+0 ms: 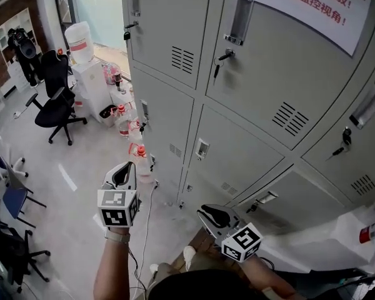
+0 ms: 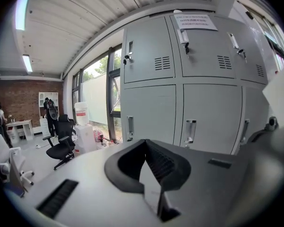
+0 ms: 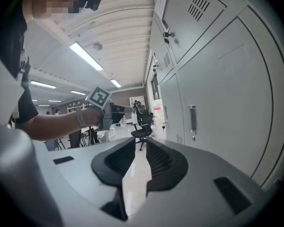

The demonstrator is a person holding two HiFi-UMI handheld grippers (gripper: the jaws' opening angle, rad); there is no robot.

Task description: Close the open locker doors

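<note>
A bank of grey metal lockers (image 1: 256,86) fills the right of the head view, and every door I can see lies flush with its frame. Keys hang in several locks (image 1: 225,56). My left gripper (image 1: 124,174) is held out in the air short of the lower doors, its jaws shut on nothing. In its own view the left gripper (image 2: 145,142) points at the lockers (image 2: 180,98). My right gripper (image 1: 211,216) hovers low by the bottom row. Its jaws (image 3: 141,140) stand slightly apart and hold nothing, beside the lockers (image 3: 217,93). The left gripper (image 3: 130,110) shows beyond them.
A white notice (image 1: 312,5) is taped to the top doors. A water dispenser (image 1: 87,74), bottles on the floor (image 1: 128,127) and a black office chair (image 1: 56,105) stand left of the lockers. More chairs (image 1: 6,186) line the left edge. A white object (image 1: 325,236) lies at lower right.
</note>
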